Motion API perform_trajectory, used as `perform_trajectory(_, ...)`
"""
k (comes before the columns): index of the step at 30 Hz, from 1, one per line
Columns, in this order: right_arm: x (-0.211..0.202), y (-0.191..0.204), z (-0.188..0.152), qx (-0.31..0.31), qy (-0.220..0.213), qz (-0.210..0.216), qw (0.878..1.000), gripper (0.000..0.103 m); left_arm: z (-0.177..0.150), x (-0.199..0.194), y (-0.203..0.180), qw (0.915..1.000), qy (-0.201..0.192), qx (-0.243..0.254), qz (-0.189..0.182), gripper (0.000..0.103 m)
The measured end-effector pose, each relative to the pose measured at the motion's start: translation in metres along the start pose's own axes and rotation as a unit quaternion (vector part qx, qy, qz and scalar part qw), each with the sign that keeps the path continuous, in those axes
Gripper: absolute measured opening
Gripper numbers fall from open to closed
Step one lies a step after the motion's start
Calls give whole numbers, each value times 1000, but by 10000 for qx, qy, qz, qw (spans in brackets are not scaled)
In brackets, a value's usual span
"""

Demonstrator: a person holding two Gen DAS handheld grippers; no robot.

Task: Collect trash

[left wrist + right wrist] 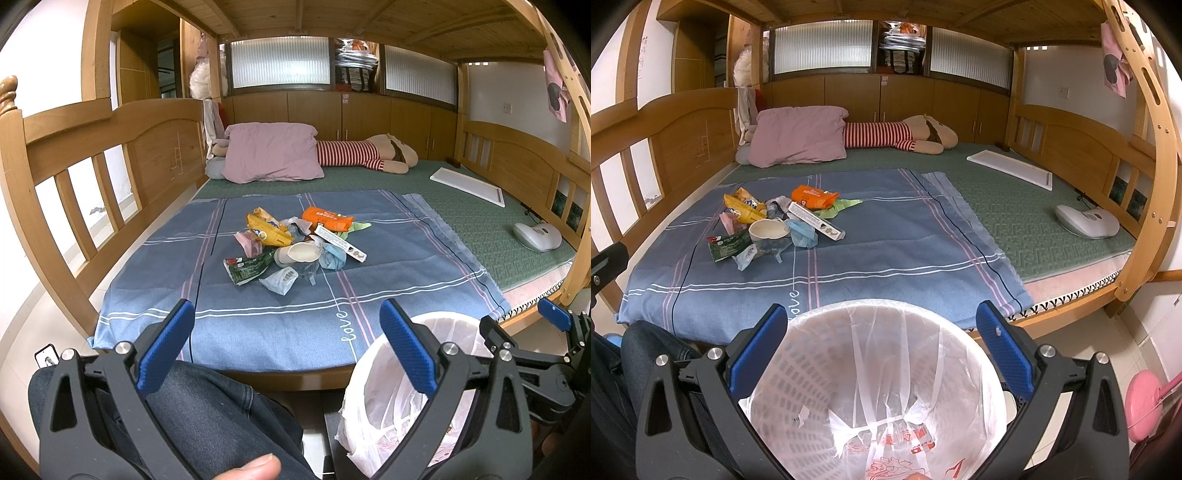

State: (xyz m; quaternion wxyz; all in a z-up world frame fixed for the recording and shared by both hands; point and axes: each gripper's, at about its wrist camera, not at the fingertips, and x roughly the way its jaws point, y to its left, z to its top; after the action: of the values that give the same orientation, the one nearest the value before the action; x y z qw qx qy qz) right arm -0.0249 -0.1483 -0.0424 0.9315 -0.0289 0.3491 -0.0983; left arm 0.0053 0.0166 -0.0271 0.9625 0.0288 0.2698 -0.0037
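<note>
Both grippers – left [286, 345], right [881, 345] – are spread wide, holding nothing. Trash pile [291, 245] lies mid-sheet [388, 266] on the bed; the lined bin [871, 391] stands on the floor – directly beneath the right gripper.

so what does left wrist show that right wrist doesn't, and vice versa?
Left wrist only: the right gripper at frame right, and a phone on the floor.

Right wrist only: the inside of the lined trash basket, and a pink object on the floor.

Both: the trash pile on the blue sheet, pink pillow, and striped plush doll.
</note>
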Motion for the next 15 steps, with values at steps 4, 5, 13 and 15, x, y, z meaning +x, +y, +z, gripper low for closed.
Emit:
perform_trajectory(4, 0, 0, 0, 12, 7, -2, 10000, 100, -4, 4, -1, 10000, 8, 20, -3, 100)
perform_trajectory(5, 0, 0, 0, 10, 8, -2, 10000, 100, -5, 4, -1, 10000, 13, 21, -3, 100)
perform_trajectory(13, 2, -4, 0, 52, 7, -71, 10000, 100, -6, 25, 0, 9993, 168, 38, -320, 100)
perform_trajectory(15, 4, -10, 6, 123, -22, -134, 9998, 100, -8, 60, 4, 9961, 694, 131, -534, 100)
